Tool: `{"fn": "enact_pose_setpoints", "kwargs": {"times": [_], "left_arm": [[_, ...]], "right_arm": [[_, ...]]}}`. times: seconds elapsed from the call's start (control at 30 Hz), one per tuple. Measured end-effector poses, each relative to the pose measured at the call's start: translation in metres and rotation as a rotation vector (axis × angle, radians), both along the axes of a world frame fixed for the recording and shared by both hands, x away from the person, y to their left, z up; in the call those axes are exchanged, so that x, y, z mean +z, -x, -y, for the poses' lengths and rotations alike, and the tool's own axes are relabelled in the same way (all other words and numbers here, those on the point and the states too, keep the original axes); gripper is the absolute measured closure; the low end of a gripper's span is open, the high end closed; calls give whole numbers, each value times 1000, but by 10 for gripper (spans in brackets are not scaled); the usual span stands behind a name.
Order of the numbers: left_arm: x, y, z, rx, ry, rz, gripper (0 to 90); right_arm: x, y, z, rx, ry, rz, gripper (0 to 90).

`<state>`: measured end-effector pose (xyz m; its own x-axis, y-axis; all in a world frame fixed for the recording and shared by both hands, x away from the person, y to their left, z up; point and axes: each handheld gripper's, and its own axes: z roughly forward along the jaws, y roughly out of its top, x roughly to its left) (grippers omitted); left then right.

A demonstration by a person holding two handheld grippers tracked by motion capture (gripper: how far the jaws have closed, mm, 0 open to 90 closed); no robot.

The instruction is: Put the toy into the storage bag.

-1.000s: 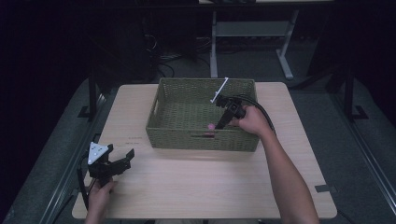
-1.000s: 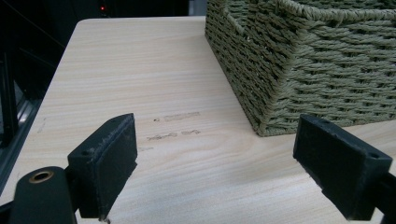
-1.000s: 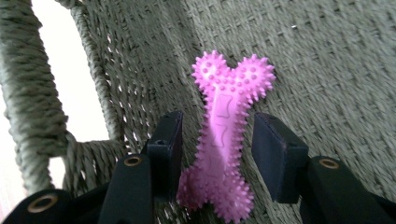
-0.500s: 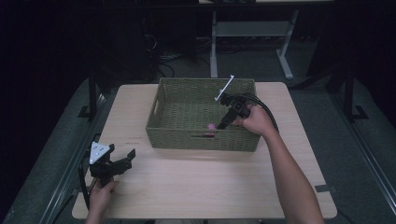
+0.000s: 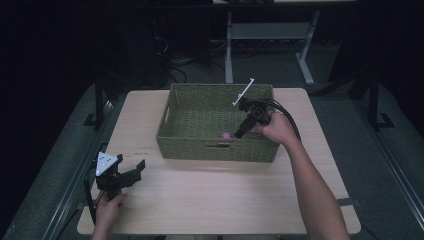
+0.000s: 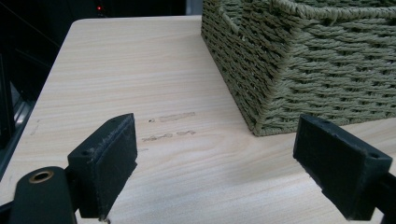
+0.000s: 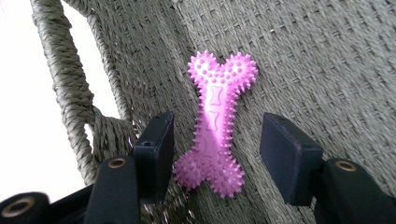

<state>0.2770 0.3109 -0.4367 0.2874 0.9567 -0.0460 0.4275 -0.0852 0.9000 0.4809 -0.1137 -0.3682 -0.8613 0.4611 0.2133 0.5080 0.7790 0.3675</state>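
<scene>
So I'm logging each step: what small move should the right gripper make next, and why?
Probably lift the right gripper straight up out of the basket. Its jaws have just been opening, the pink bone toy lies on the basket floor between them, and the pads no longer press it, so the drop looks done.

Bare forearms, no sleeves — each black tool (image 5: 131, 171) trails a black cable — flat rectangular pads

Overhead view; two close basket (image 5: 215, 145) views
</scene>
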Motion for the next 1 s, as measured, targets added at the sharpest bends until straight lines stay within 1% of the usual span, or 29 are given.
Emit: {"fn": "enact_pose_setpoints", "kwargs": {"times": [0.43,0.47,0.5,0.53,0.63,0.7,0.73,0.8,1.0], "left_arm": [[0,0,0,3,7,-1,129],[0,0,1,0,6,1,129],[0,0,1,0,6,1,130],[0,0,1,-4,-2,2,130],[0,0,1,-3,-1,2,130],[0,0,1,-3,-1,2,129],[0,0,1,-3,-1,0,129],[0,0,1,-1,2,0,129],[0,0,1,-2,-1,0,129]], "right_arm": [[14,6,9,-20,-24,34,403],[17,7,11,-24,-35,46,402],[17,7,11,-24,-35,46,402],[20,8,12,-27,-42,55,401],[23,10,13,-28,-49,63,398],[24,11,13,-32,-48,65,397],[26,12,13,-33,-41,65,373],[27,14,14,-35,-38,67,371],[32,18,16,-32,-44,79,362]]}}
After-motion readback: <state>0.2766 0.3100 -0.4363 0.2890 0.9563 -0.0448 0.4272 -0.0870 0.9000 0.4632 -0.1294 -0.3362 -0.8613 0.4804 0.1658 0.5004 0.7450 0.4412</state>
